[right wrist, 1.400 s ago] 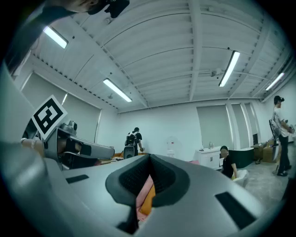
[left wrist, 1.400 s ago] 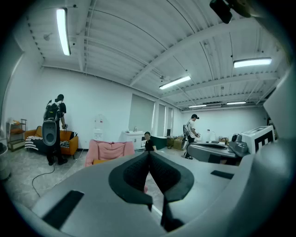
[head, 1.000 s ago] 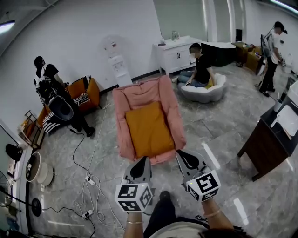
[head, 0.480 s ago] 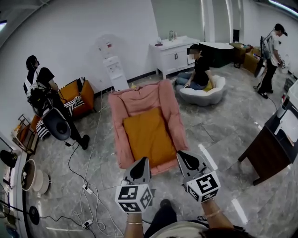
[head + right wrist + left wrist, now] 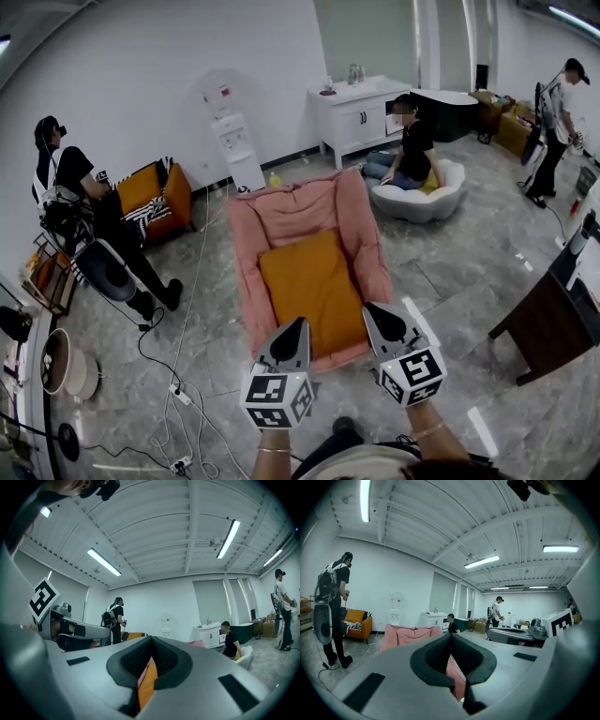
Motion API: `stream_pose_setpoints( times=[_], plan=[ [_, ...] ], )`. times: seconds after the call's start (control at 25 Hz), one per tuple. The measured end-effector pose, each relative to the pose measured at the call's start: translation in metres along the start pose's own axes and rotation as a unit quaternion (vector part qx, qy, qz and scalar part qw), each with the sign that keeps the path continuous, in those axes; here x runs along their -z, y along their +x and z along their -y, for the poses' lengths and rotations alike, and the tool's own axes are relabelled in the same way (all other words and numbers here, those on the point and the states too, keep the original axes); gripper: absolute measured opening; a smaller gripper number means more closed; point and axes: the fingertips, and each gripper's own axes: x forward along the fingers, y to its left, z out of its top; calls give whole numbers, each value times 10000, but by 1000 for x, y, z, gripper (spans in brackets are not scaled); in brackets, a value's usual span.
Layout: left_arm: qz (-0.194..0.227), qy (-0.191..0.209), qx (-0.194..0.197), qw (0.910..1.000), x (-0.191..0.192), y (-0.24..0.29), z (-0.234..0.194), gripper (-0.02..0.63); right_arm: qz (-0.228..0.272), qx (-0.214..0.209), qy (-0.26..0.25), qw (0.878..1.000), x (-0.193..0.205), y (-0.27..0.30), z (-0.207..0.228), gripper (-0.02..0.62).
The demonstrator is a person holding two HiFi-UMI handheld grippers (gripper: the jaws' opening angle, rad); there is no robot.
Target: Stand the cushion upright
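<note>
An orange cushion (image 5: 314, 286) lies flat on the seat of a pink floor sofa (image 5: 246, 272) in the middle of the head view. My left gripper (image 5: 298, 323) is shut and empty, its tip over the sofa's near edge. My right gripper (image 5: 372, 309) is shut too and holds nothing, level with the cushion's near right corner. In the left gripper view the closed left gripper (image 5: 451, 637) points at the pink sofa (image 5: 405, 632). Below the meeting tips of the right gripper (image 5: 151, 641), a strip of the orange cushion (image 5: 147, 681) shows.
A seated person (image 5: 412, 141) leans on a white beanbag (image 5: 427, 202) behind the sofa. A white cabinet (image 5: 361, 108), a water dispenser (image 5: 234, 141) and an orange armchair (image 5: 155, 192) line the far wall. Cables (image 5: 178, 375) trail at left, a dark desk (image 5: 548, 323) stands at right.
The whole view has moved forward: the pink sofa and cushion now sit closer and lower, right under both gripper tips. Both grippers stayed shut side by side.
</note>
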Motion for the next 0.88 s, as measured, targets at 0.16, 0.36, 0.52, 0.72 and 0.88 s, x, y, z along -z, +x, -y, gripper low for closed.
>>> stream_pose_setpoints(
  times=[0.16,0.36,0.52,0.72,0.88],
  plan=[
    [-5,-13,28,10000,-5,14,-33,20,55,63,-8,10000,-1,37,-6,9],
    [-12,-62,22,10000,-7,29,-58,20,185,24,98,9998,-4,65,-8,9],
    [-14,-137,42,9999,-10,43,-70,20,206,6,141,9997,-6,82,-3,9],
    [-31,-189,17,9998,-2,65,-83,20,132,-33,87,9999,4,103,12,9],
    [-43,-208,-10,9998,-2,90,-101,20,4,-29,41,10000,13,133,24,9]
  ],
)
